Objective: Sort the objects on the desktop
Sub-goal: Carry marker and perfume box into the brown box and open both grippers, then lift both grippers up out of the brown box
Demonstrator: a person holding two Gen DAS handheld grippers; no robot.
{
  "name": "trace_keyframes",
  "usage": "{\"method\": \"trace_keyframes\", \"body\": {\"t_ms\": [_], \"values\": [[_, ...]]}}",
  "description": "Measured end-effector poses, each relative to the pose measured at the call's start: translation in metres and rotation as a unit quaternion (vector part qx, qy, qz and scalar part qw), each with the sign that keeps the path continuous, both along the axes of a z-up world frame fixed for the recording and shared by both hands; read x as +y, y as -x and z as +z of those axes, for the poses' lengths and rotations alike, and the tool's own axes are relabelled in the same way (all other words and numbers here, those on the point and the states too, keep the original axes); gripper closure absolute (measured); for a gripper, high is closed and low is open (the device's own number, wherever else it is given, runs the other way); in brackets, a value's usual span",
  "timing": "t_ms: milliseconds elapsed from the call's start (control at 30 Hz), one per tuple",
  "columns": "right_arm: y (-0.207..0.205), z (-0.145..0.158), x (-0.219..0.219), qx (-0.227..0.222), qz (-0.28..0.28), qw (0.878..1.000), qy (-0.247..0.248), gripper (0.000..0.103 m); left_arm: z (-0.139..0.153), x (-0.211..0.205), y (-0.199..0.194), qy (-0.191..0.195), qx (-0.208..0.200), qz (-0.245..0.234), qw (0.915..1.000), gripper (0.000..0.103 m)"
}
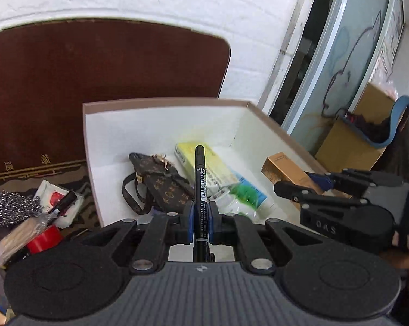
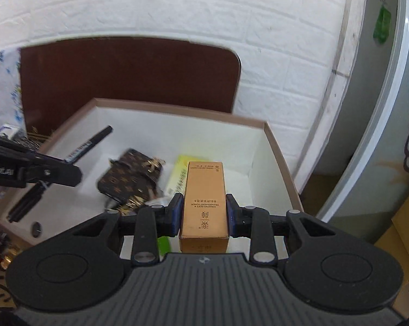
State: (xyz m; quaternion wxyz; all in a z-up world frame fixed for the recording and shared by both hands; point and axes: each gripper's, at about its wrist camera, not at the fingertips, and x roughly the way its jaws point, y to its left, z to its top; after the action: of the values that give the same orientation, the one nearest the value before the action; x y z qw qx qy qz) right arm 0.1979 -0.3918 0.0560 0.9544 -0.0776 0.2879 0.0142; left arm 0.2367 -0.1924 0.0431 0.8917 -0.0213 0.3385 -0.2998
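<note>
Left tongs (image 1: 200,224) clamp marker (image 1: 200,179); right tongs (image 2: 204,214) clamp gold carton (image 2: 204,203).

pouch (image 1: 161,182) left of tube (image 1: 220,176), inside box (image 1: 166,102)

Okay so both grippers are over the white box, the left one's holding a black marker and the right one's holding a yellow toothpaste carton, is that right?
Not quite. The right gripper holds a gold-brown carton, as the right wrist view shows. The yellow carton already lies in the white box. The left gripper does hold the black marker.
</note>
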Motion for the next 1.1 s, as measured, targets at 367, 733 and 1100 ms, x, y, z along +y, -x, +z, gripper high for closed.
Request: {"method": "trace_keyframes", "body": {"t_ms": [367,733,1100], "values": [[-0.036,-0.028,-0.011,0.071,-0.008,0.997,0.005,0.071,-0.012,-0.01,-0.014,-0.027,-0.02,0.006,0.9994,0.061],[-0.02,-0.016,-0.005,0.049,-0.003,0.999,-0.003,0.006,0.0,-0.015,0.001,-0.051,-0.055,0.058,0.9955,0.002],[0.001,-0.004,-0.001,0.034,0.007,0.999,-0.003,0.005,0.009,-0.011,0.019,-0.057,-0.081,0.08,0.9919,0.0]]}}
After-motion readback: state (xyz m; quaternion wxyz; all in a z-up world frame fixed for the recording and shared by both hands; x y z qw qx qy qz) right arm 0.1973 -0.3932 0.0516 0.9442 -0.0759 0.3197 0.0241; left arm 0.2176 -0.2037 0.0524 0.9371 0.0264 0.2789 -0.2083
